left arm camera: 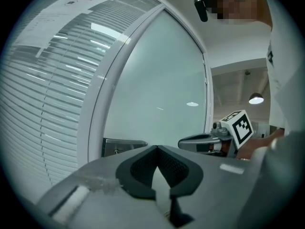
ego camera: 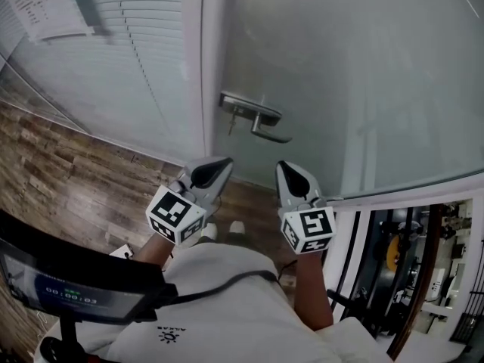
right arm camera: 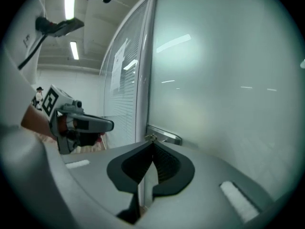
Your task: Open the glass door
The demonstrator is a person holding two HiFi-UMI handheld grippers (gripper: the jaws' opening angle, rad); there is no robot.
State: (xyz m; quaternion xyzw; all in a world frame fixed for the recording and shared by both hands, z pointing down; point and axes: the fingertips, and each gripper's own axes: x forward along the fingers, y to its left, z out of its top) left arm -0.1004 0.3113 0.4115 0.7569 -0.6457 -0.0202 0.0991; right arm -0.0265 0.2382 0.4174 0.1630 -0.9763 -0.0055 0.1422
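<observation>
The frosted glass door [ego camera: 355, 74] fills the upper right of the head view, with a metal lever handle [ego camera: 261, 119] near its left edge. Both grippers are held side by side just below the handle and point at it without touching. My left gripper [ego camera: 219, 165] is shut and holds nothing; its own view has the handle plate [left arm camera: 124, 146] just beyond the closed tips [left arm camera: 156, 148]. My right gripper [ego camera: 286, 169] is also shut and empty, and the handle [right arm camera: 164, 136] sits right past its tips [right arm camera: 152, 142].
A white door frame [ego camera: 215, 51] stands left of the handle, beside a glass panel with blinds [ego camera: 128, 59] and a paper notice [ego camera: 45, 6]. Wood floor [ego camera: 68, 180] lies below. A dark screen [ego camera: 68, 286] is at lower left. Past the door's edge, a room with equipment [ego camera: 423, 263] shows.
</observation>
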